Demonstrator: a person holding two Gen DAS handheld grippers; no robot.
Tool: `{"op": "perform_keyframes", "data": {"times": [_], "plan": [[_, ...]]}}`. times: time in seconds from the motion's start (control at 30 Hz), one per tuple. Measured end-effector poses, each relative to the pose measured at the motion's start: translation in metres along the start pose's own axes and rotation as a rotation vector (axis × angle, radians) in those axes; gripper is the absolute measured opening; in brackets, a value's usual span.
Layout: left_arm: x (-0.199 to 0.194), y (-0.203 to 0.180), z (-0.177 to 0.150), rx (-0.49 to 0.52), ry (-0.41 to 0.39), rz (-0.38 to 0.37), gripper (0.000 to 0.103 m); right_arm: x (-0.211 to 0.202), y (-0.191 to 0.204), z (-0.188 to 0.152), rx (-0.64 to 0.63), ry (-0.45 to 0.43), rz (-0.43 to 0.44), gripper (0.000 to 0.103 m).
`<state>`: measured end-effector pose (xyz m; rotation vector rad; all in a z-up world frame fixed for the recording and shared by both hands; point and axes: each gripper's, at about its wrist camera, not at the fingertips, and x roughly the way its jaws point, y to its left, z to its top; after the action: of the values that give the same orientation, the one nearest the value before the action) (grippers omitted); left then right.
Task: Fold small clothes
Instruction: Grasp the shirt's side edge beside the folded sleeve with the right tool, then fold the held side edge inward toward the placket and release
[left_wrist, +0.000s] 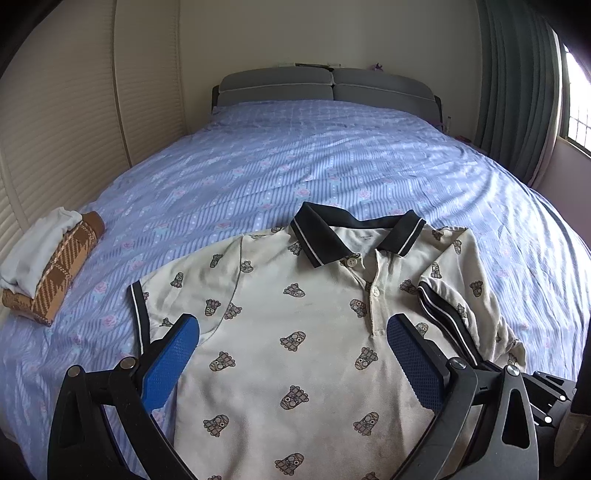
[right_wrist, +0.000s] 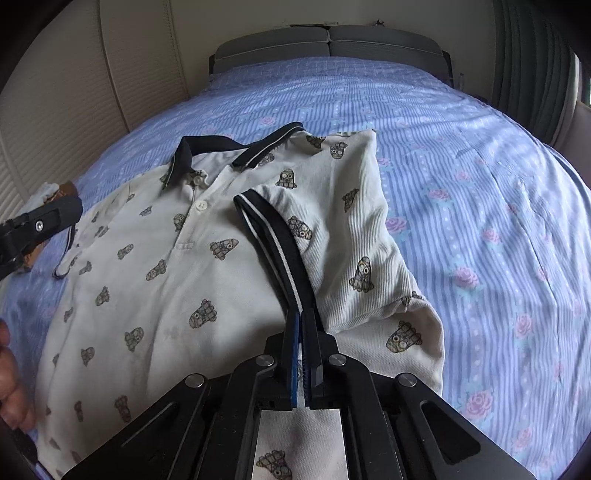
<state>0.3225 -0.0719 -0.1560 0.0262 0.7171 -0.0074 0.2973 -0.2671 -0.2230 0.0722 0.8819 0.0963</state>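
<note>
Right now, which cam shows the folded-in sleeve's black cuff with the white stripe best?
Right wrist. The black, white-striped sleeve cuff runs up mid-frame from the shut right gripper, which pinches its near end, over the cream printed polo shirt. The left wrist view shows the cuff smaller, near the right edge, behind the open left gripper.

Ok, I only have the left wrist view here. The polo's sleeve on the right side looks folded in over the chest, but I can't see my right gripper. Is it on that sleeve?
Observer: Yes. The right gripper is shut on the sleeve cuff, at the dark striped band.
Operator: And the left gripper, from that side?
Observer: Only one finger shows, above the other sleeve.
Operator: Anything beside the sleeve?
Observer: Bare flowered bedsheet beyond the polo shirt.
</note>
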Motion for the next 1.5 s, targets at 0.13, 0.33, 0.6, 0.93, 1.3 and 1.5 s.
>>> {"op": "perform_keyframes", "data": {"times": [0.13,0.33,0.6,0.93,1.3,1.5], "plan": [[0.001,-0.005,0.003,0.007,-0.008,-0.005,0.103,-0.022,-0.013,0.017,0.041,-0.087,0.039,0.015],[0.022,-0.023,0.03,-0.027,-0.043,-0.019,0.103,-0.003,-0.063,0.086,0.085,-0.132,0.083,0.054],[0.061,-0.048,0.061,-0.054,-0.05,-0.018,0.103,0.07,-0.111,0.14,0.144,-0.022,0.308,0.041],[0.081,-0.069,0.054,-0.038,-0.022,-0.043,0.103,0.093,-0.114,0.136,0.151,-0.004,0.362,0.006],[0.076,-0.068,0.055,-0.022,-0.014,-0.062,0.103,0.074,-0.111,0.126,0.147,-0.028,0.29,0.031],[0.055,-0.06,0.042,-0.007,-0.015,-0.082,0.103,0.029,-0.098,0.079,0.113,0.01,0.258,0.032]]}}
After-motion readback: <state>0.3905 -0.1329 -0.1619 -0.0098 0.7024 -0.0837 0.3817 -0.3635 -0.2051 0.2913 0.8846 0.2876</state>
